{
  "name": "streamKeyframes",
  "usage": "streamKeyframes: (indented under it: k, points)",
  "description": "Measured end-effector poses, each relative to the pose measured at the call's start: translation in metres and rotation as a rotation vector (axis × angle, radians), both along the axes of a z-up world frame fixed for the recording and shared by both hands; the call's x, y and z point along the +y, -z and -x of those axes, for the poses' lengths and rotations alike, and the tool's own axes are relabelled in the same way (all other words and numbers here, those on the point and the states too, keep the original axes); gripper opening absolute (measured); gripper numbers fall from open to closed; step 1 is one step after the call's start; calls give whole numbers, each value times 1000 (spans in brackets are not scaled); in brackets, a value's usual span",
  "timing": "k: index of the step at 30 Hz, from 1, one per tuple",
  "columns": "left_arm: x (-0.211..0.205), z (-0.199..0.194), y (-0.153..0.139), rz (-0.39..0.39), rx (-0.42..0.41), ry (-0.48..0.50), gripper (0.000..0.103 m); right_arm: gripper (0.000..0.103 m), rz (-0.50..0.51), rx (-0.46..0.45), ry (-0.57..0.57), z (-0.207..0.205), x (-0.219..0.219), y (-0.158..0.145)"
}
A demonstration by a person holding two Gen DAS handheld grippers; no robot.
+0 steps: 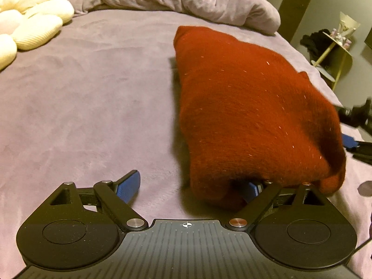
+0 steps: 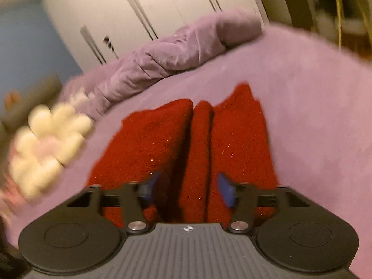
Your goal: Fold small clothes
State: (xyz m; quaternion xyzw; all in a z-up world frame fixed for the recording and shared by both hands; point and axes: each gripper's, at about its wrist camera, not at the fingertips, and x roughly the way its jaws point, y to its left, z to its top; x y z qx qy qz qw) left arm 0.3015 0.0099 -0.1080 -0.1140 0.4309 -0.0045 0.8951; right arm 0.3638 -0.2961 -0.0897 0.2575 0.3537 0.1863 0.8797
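Left gripper (image 1: pixel 190 187) sits low on my feed, fingers spread wide: one blue pad on bare purple bed (image 1: pixel 93 88), the other tucked under the near edge of the red knit garment (image 1: pixel 251 107), nothing clamped. Right gripper (image 2: pixel 187 188) is blurred, fingers parted over the garment's folds at the bed's right side, a fold between them but pads not pressing. Cream flower cushion (image 1: pixel 30 21) lies well apart, far left.
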Motion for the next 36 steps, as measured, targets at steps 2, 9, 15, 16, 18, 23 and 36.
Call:
streamKeyframes:
  k: [2, 9, 15, 16, 18, 23, 36]
  points:
    - [0, 1, 1, -1, -1, 11, 93, 71, -149, 42, 1, -9, -10, 10]
    - [-4, -2, 2, -20, -5, 37, 93, 94, -276, 97, -21, -31, 7, 24]
    - [-14, 0, 3, -53, -16, 86, 93, 72, -144, 73, -100, -42, 46, 12]
    - [-15, 0, 4, -58, -16, 88, 94, 59, -91, 66, -115, -40, 53, 10]
    - [-14, -1, 5, -58, -9, 82, 94, 20, 36, 25, -126, -36, 67, 3]
    - [-8, 4, -3, -20, 0, 65, 94, 15, 440, -262, -58, 7, 86, -40]
    - [1, 13, -12, 94, 27, 74, 95, 18, 799, -270, 82, 16, 45, 25]
